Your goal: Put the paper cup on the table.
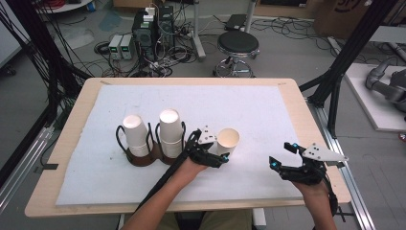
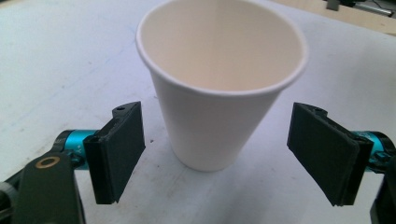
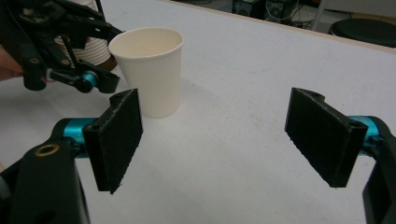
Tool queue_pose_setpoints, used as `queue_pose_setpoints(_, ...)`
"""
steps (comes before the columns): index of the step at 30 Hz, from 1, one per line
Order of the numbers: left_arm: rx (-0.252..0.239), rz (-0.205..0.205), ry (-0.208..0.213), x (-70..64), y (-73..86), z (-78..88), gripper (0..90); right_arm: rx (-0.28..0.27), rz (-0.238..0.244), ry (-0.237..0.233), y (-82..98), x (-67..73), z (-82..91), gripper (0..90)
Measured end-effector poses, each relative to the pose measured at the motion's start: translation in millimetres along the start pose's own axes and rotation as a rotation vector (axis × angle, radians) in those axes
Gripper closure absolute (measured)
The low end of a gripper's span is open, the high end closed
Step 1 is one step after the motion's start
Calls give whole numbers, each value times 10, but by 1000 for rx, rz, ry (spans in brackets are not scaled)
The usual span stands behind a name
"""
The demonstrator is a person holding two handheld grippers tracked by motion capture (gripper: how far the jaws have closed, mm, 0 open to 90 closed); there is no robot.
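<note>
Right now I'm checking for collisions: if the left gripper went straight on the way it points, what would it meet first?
The upright paper cup. It stands between the open jaws of the left gripper, untouched by either pad, so it would likely be bumped first.

no readable text, labels, brands or numbers on anything in these views

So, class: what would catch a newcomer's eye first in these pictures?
An upright white paper cup stands mouth up near the middle of the white mat, between the open jaws of the left gripper, untouched. To its left, two stacks of upturned cups sit in dark wire holders. The right gripper hovers open at the mat's right.
</note>
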State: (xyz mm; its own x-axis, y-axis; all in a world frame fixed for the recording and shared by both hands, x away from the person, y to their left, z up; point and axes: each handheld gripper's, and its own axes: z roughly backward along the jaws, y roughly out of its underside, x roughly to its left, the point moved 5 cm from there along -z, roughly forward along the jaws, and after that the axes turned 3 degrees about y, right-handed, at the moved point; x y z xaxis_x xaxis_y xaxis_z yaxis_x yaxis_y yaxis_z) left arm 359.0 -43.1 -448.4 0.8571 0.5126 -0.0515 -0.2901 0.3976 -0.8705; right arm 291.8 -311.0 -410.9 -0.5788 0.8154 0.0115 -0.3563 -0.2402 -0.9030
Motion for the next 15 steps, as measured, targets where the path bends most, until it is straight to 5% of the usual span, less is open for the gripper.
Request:
queue_pose_setpoints(8,-47,-24,8,-60,-213,379,190,4,4,2,-2,13,-4,199)
queue_pose_setpoints(15,-151,-47,85,-189,-503,739,193,5,8,-2,-11,33,-20,199)
